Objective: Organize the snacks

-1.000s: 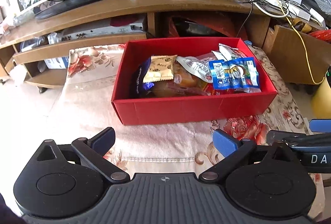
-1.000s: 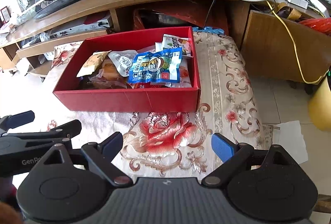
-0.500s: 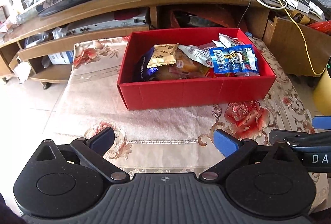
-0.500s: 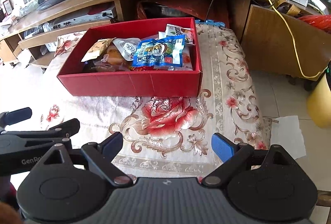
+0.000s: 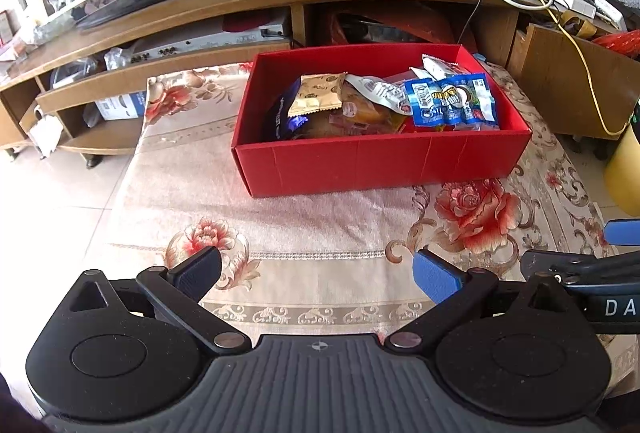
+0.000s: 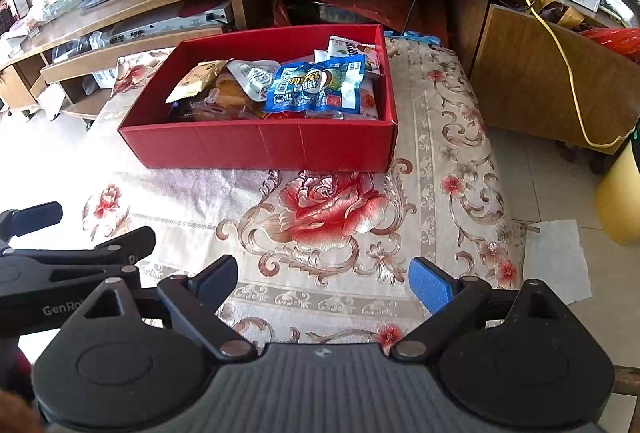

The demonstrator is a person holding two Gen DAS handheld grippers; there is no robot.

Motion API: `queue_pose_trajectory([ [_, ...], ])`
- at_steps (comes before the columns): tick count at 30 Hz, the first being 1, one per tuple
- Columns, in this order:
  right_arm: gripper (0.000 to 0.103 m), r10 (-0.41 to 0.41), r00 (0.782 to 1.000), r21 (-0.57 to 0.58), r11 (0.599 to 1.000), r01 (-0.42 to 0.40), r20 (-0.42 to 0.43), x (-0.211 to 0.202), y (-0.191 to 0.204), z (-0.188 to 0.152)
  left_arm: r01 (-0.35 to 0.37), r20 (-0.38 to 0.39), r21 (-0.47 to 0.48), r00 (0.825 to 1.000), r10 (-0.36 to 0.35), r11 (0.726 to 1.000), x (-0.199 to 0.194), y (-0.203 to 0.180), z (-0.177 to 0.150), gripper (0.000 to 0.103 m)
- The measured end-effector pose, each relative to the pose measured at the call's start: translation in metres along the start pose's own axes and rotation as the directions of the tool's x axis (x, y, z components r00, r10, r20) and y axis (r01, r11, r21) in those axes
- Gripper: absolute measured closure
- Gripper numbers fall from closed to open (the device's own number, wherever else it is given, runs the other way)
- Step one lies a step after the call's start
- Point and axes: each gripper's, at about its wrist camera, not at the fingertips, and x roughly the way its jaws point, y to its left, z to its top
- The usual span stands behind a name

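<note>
Both views have drawn back; red snack box (image 5: 380, 165) lies well beyond each spread, empty hand-held gripper (image 6: 322, 283).

bright daylight from the left, floor (image 5: 48, 201) washed out, fisheye-bent edges, sharp.

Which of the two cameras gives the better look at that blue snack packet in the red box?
The right wrist view: the blue packet lies nearly face-on atop the pile. The left wrist view shows the same packet smaller, near the red box's far right corner.
</note>
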Motion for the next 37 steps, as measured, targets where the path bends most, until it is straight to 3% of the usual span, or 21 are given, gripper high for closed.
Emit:
queue_pose_trajectory([
  [32, 0.013, -0.001, 1.0, -0.02, 1.0, 0.001, -0.02, 0.0005, 0.0028, -0.0065, -0.022, -0.018, 0.014, 1.0, 0.022, 1.0, -0.0025, 0.0001, -0.0091, 0.0],
  [37, 0.013, -0.002, 1.0, -0.017, 1.0, 0.002, -0.022, 0.0015, 0.0012, -0.0065, -0.045, 0.009, 0.02, 0.999, 0.044, 0.999, -0.0077, -0.0005, -0.0092, 0.0],
])
